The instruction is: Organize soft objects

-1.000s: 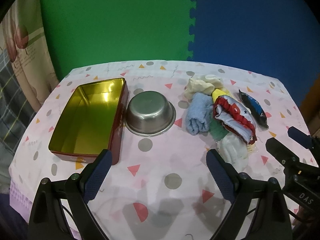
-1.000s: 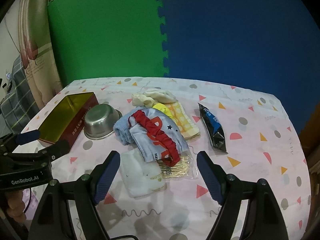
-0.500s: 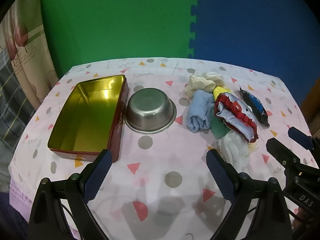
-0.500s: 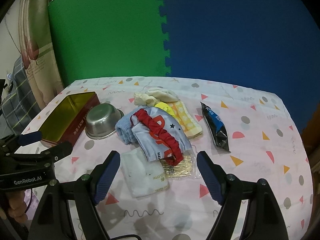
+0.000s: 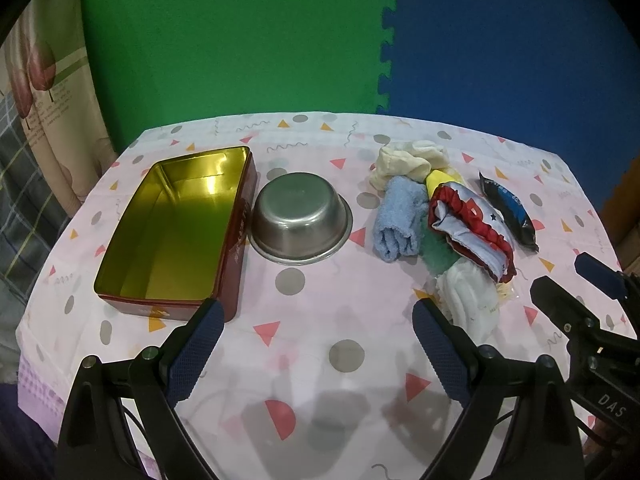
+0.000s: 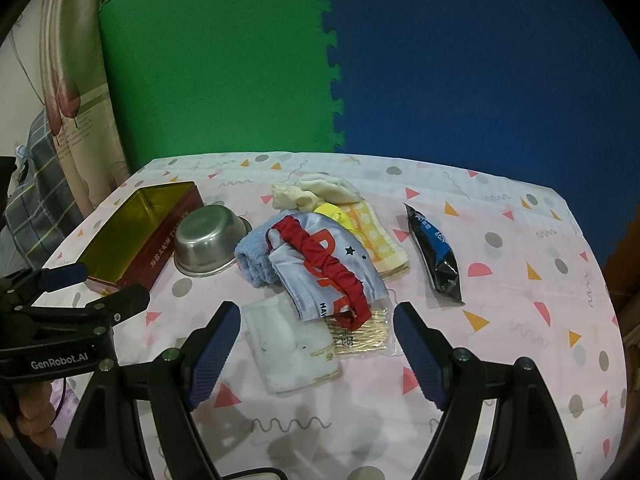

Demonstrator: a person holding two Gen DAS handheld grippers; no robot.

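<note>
table point(image 5: 320, 344) | tin point(image 5: 176, 232) | bowl point(image 5: 300, 220) | cloth pile point(image 6: 320, 256) | snack packet point(image 6: 436, 256)

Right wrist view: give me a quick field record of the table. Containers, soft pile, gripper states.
tin: red tin, lid off, gold inside, nothing in it
bowl: steel bowl, right of the tin, empty
soft pile: blue towel, red-trimmed cloth, cream cloth, white packet
apart from pile: black snack packet
left gripper: open, empty
right gripper: open, empty

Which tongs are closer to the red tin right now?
Left. The left tongs hover at the near end of the red tin, open. The right tongs hang open over the cloth pile, beyond the steel bowl.
</note>
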